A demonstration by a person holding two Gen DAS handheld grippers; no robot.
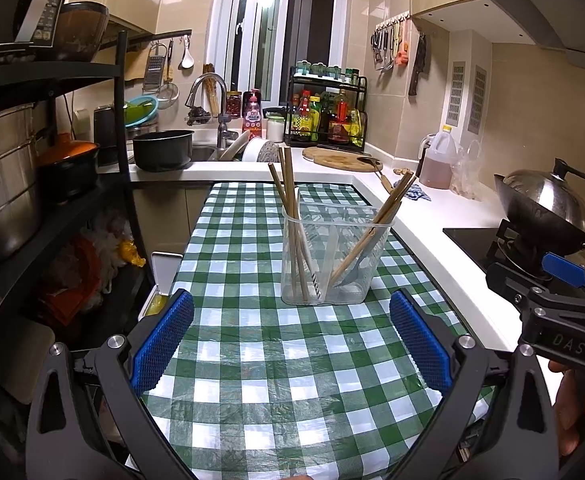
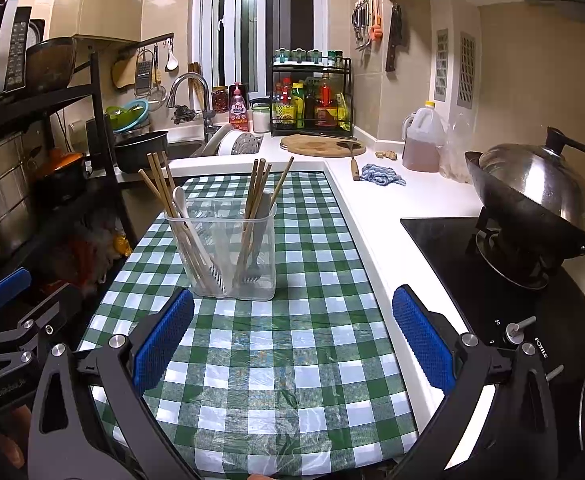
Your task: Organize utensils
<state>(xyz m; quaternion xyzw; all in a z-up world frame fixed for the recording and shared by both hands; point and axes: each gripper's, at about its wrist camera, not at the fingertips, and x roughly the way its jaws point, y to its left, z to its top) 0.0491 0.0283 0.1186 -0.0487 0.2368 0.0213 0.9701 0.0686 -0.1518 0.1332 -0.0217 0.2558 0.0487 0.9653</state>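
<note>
Left wrist view shows our left gripper [image 1: 291,334] with fingers spread wide and empty, over the checked tablecloth [image 1: 252,360]. Ahead stands the clear holder [image 1: 332,256], chopsticks [image 1: 292,216] leaning in both compartments, perhaps a fork too. Our right gripper [image 2: 292,334] likewise gapes, holding nothing.

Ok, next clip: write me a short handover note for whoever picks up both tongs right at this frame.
Left tongs: open, empty, held over the checked tablecloth.
Right tongs: open, empty, same height, beside the left.
Clear utensil holder stands upright mid-table, just ahead of both tongs. Chopsticks lean in its left section with a white spoon; more chopsticks and what looks like a fork sit in the right section.
Done: no loose utensils visible on the cloth.
Left: apparently nothing; check sorting by section.
</note>
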